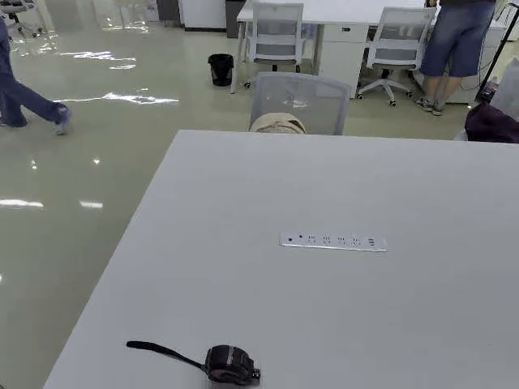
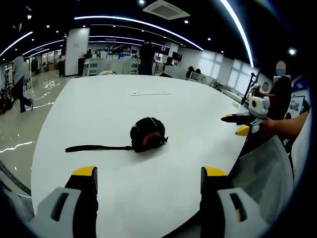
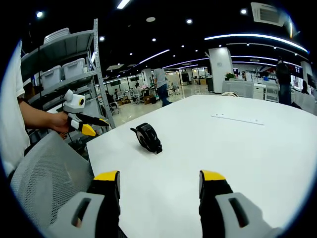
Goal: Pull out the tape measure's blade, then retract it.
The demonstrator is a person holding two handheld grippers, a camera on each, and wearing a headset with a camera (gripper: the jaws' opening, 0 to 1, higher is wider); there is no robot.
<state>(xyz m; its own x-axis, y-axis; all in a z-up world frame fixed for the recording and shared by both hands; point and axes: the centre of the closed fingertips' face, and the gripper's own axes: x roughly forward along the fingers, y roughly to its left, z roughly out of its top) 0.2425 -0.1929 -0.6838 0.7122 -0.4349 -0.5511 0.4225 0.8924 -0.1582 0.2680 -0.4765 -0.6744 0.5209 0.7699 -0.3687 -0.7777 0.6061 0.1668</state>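
Note:
A black tape measure (image 1: 231, 365) with a black wrist strap (image 1: 160, 351) lies near the front edge of the white table (image 1: 340, 308); its blade is not pulled out. In the left gripper view the tape measure (image 2: 147, 134) sits ahead of my open left gripper (image 2: 148, 174), well apart from it, and the strap (image 2: 96, 148) trails left. My right gripper (image 3: 158, 179) is open too, short of the tape measure (image 3: 148, 137). The right gripper (image 2: 237, 124) enters the left gripper view from the right, and the left gripper (image 3: 89, 124) enters the right gripper view from the left.
A white power strip (image 1: 333, 241) is set into the table's middle. A grey mesh chair (image 1: 298, 101) stands at the far edge, with more desks and chairs beyond. People stand or walk on the glossy floor (image 1: 81, 162). A mesh chair back (image 3: 44, 173) is close to me.

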